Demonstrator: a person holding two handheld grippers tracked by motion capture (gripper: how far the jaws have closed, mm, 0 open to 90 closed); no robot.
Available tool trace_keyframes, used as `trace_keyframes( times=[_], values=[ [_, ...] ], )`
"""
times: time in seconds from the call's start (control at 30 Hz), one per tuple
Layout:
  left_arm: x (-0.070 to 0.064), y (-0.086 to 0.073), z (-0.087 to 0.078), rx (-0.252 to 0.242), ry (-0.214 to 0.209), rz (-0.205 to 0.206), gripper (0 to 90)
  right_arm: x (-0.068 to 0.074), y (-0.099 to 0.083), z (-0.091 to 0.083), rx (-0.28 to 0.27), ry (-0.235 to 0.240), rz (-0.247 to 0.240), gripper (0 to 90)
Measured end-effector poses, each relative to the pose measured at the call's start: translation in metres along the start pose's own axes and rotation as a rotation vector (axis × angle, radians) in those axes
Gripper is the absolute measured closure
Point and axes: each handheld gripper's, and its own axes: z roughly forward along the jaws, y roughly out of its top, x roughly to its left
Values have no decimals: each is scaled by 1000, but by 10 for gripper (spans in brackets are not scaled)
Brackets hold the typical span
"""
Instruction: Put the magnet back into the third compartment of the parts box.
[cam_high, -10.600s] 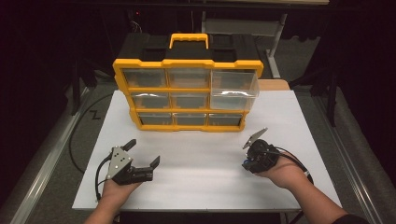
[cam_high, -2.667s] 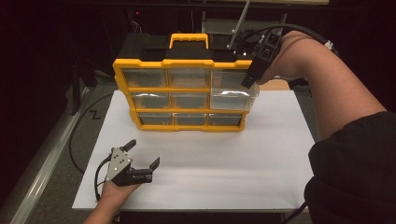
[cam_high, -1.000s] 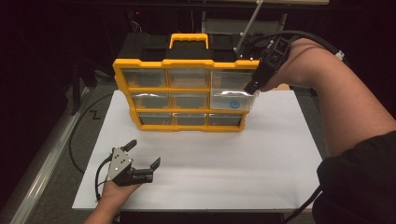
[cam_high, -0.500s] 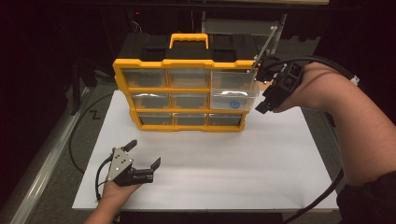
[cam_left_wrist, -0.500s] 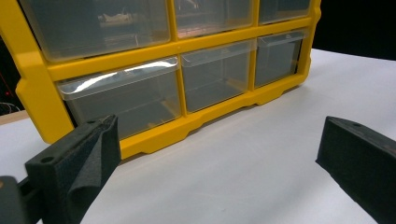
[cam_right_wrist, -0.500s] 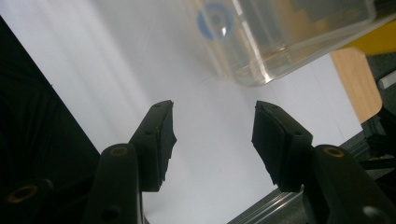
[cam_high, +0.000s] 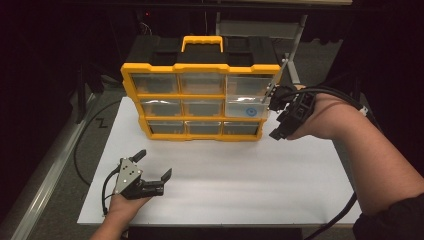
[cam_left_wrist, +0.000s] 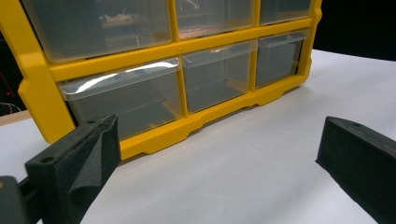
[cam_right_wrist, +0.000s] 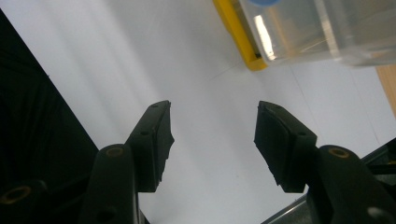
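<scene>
- Yellow organizer with a clear drawer pulled out stands just left of the right gripper, whose jaws gape empty
- Left gripper rests open, well short of it

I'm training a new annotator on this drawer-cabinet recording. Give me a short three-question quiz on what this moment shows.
1. True or false: the left hand-held gripper is shut.
2. Which drawer of the yellow organizer sticks out: A top left, B right side large drawer, C bottom middle?
3. What colour is the small round thing in that drawer?

Key: 1 false, its jaws stand apart above the white sheet. 2 B; the right hand-held gripper is beside it, jaws open. 3 blue.
</scene>
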Motion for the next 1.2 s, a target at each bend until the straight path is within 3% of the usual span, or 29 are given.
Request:
trace_keyframes(
  times=[0.73,1.2],
  values=[
    [-1,0,1,3,0,3,3,18,-14,61,8,48,1,400],
    [-1,0,1,3,1,2,3,20,-27,96,10,67,21,361]
  ],
)
